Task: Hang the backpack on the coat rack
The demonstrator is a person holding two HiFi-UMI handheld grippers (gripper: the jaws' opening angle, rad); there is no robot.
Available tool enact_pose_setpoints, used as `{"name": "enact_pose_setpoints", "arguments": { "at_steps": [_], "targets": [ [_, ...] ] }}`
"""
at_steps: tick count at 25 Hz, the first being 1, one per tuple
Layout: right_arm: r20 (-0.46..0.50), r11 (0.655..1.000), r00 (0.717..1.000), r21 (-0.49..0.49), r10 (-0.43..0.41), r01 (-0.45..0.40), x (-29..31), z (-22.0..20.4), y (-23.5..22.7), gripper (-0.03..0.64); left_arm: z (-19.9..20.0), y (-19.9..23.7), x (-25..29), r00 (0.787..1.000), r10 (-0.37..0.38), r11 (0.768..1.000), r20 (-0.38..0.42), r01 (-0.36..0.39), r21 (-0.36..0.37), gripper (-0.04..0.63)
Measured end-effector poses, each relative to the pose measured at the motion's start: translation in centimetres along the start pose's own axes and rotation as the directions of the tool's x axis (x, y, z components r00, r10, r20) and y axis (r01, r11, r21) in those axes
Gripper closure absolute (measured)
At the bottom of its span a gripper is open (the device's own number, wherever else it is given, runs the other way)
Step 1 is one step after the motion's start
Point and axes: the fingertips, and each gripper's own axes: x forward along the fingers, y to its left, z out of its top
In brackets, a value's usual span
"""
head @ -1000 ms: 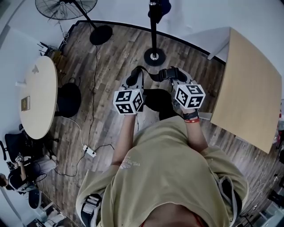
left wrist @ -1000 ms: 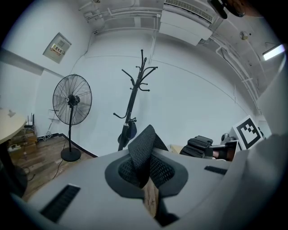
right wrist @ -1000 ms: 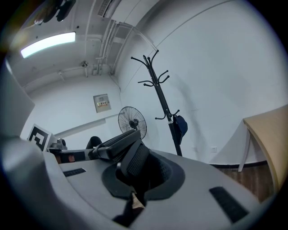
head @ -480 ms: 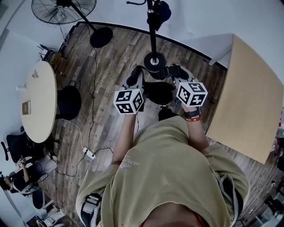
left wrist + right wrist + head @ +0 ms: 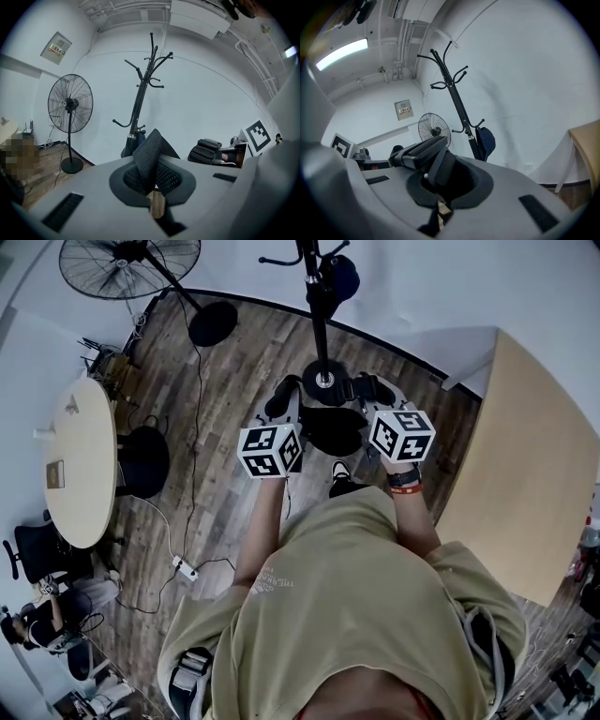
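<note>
The black backpack hangs between my two grippers. My left gripper is shut on a black mesh strap, which sticks up folded from its jaws. My right gripper is shut on a padded strap with a buckle. The black coat rack stands straight ahead, its round base on the floor just beyond the backpack's top edge. Its curved hooks rise above both grippers, as the right gripper view's coat rack also shows. A dark blue item hangs low on the pole.
A standing fan with a round base is at the far left. A round pale table and a black stool sit left; a wooden tabletop is close on the right. Cables and a power strip lie on the floor.
Both grippers have carried the backpack forward toward the coat rack; its base, earlier well ahead of them, now lies just beyond the backpack's top.
</note>
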Motion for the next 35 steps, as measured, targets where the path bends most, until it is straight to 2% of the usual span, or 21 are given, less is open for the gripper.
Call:
{"name": "enact_pose_setpoints", "arguments": {
  "at_steps": [12, 22, 35],
  "targets": [
    [-0.022, 0.998, 0.998, 0.002, 0.062, -0.062, 6.5, 3.8, -6.0, 0.603, 2.6, 1.0, 8.7, 0.998, 0.059, 0.998, 0.009, -0.059, -0.001, 0.571],
    [0.007, 0.995, 0.996, -0.019, 0.093, -0.093, 10.1, 6.7, -8.0, 0.603, 5.3, 1.9, 13.1, 0.996, 0.071, 0.997, 0.053, -0.071, 0.002, 0.571],
    [0.038, 0.999, 0.998, -0.005, 0.040, -0.040, 14.1, 8.6, -11.7, 0.603, 6.0, 4.9, 17.0, 0.996, 0.060, 0.998, 0.067, -0.059, -0.012, 0.571]
  ]
}}
